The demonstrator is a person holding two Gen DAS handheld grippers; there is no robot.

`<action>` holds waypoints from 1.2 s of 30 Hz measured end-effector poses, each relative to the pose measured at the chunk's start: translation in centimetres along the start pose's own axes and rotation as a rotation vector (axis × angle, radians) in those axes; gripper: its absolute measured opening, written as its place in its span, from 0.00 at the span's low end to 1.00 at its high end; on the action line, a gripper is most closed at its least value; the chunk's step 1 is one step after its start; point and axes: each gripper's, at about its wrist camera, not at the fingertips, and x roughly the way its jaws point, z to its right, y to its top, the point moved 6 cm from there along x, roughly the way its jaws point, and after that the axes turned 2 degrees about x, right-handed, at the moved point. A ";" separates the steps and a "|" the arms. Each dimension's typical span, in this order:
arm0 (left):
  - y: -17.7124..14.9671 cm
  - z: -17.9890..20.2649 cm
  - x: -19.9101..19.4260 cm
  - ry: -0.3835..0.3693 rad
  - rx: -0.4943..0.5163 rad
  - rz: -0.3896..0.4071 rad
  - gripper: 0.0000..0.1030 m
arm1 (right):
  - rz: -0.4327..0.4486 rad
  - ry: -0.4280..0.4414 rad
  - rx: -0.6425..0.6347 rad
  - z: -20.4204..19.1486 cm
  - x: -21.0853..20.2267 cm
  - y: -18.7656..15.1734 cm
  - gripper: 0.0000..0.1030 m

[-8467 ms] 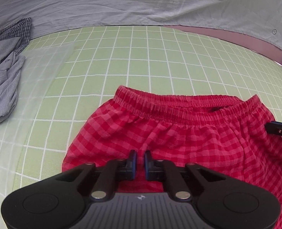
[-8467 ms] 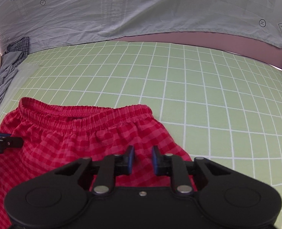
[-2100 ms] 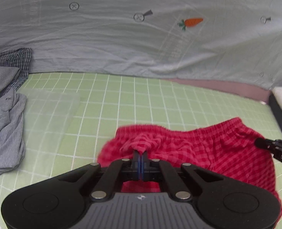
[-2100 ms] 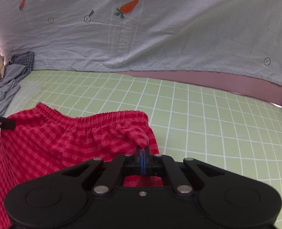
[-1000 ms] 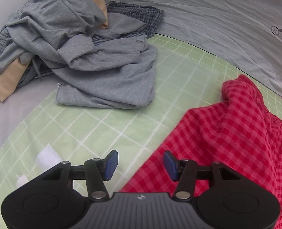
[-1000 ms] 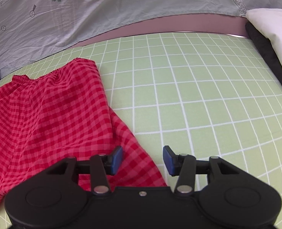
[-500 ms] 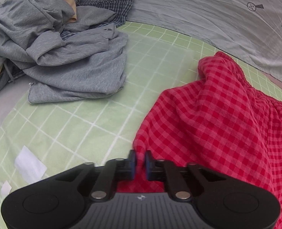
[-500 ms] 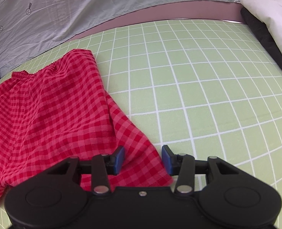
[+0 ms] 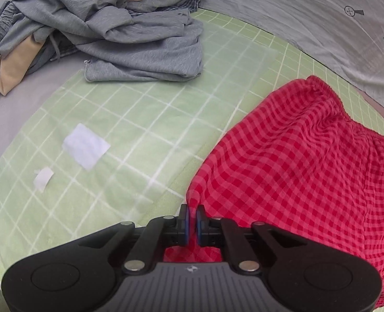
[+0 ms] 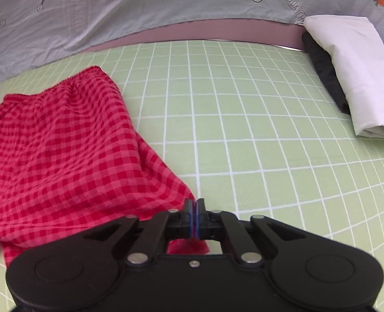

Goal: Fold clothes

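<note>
Blue pads of the left gripper [image 9: 192, 220] ease slightly apart around a hem corner of the red checked cotton shorts [image 9: 309, 161]; the right gripper [image 10: 194, 217] pinches the opposite corner. The shorts drape on the green gridded mat [image 10: 244, 130]; lifting both corners evenly should keep the fold square.

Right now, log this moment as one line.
step: fold hem up | left gripper: pinching shorts hem, fingers easing open | right gripper: shut on hem | mat: shorts partly lifted
</note>
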 end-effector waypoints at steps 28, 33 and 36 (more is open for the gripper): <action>13.2 15.6 7.6 -0.146 0.426 0.176 0.74 | 0.099 0.330 0.035 -11.0 9.4 14.1 0.57; 13.3 17.8 7.5 -0.165 0.518 0.214 0.74 | 0.141 0.252 -0.111 -14.0 10.6 14.8 0.58; 12.6 18.8 6.9 -0.205 0.539 0.225 0.70 | 0.204 0.235 -0.203 -15.3 9.5 14.8 0.58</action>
